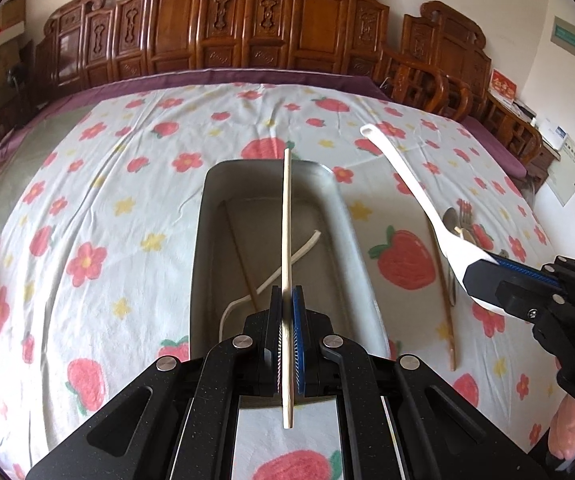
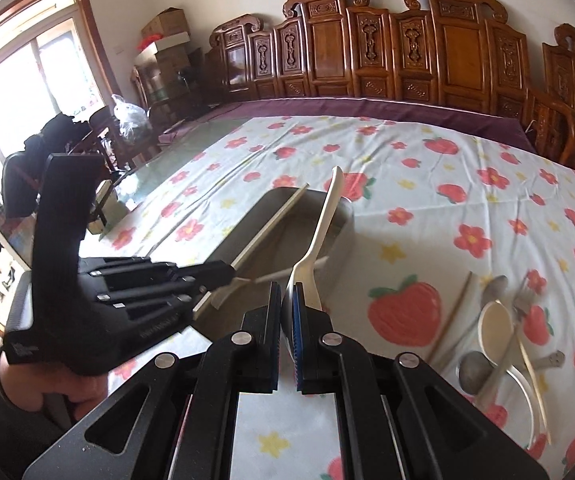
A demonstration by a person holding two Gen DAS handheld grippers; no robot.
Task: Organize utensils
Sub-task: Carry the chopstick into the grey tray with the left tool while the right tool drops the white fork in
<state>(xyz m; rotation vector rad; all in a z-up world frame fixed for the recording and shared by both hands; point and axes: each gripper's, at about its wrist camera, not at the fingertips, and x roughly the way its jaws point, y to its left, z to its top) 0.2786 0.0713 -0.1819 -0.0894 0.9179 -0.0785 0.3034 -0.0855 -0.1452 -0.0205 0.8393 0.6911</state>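
My left gripper (image 1: 286, 292) is shut on a pale chopstick (image 1: 286, 216), which points away over the metal tray (image 1: 351, 240). In the tray lie a white curved utensil (image 1: 287, 268) and a thin wooden stick (image 1: 241, 258). My right gripper (image 2: 287, 292) is shut on the bowl end of a white plastic spoon (image 2: 327, 216), its handle reaching out over the tray (image 2: 347, 220). The left wrist view shows that spoon (image 1: 411, 188) and right gripper (image 1: 483, 272) to the right of the tray. The left gripper (image 2: 227, 272) with its chopstick (image 2: 275, 220) appears at left in the right wrist view.
On the strawberry-print tablecloth (image 2: 447, 184) right of the tray lie metal spoons (image 2: 495, 320), a fork (image 2: 523, 304) and a wooden chopstick (image 1: 443, 292). Carved wooden chairs (image 1: 247, 28) line the table's far side. A person's hand (image 2: 71, 392) holds the left gripper.
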